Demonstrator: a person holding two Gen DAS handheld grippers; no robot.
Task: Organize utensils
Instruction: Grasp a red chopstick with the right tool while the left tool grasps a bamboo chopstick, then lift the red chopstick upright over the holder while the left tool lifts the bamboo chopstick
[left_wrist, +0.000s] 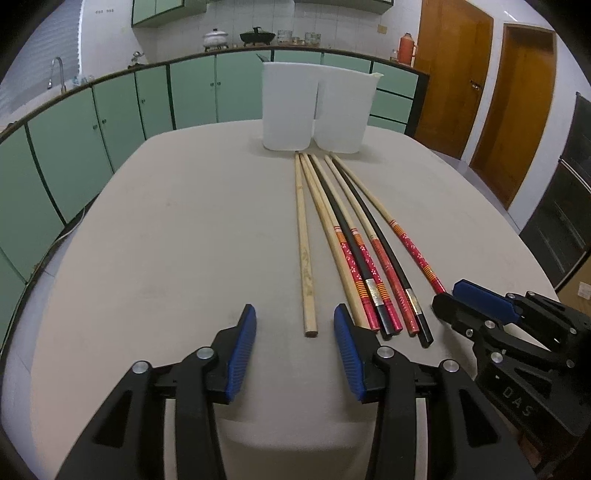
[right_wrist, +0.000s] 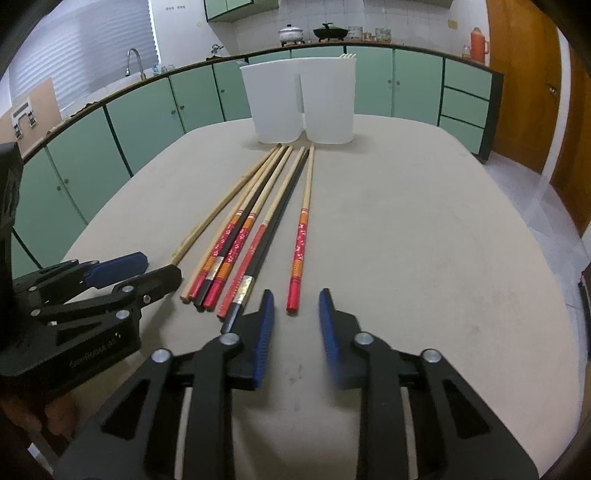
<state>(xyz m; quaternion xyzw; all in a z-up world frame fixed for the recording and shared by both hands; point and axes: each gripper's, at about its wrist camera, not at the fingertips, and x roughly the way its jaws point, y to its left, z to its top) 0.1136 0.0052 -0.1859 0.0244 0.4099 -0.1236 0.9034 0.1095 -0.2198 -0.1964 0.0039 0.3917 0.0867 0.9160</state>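
Observation:
Several chopsticks lie fanned on the beige table (left_wrist: 166, 240), tips toward two white plastic holders (left_wrist: 314, 107) at the far edge. A plain wooden chopstick (left_wrist: 303, 243) lies leftmost, in line with my open, empty left gripper (left_wrist: 295, 325). Red-patterned ones (left_wrist: 351, 266) and black ones (left_wrist: 369, 221) lie to its right. In the right wrist view, my open, empty right gripper (right_wrist: 295, 306) frames the butt of a separate red-patterned chopstick (right_wrist: 301, 243). The holders (right_wrist: 301, 103) stand behind; the right one holds pale sticks (right_wrist: 347, 56).
Green kitchen cabinets (left_wrist: 110, 122) run behind the table, with a sink tap (left_wrist: 57, 72) at the left and pots on the counter. Wooden doors (left_wrist: 517, 110) stand at the right. The right gripper's body (left_wrist: 517, 332) shows beside the chopstick ends.

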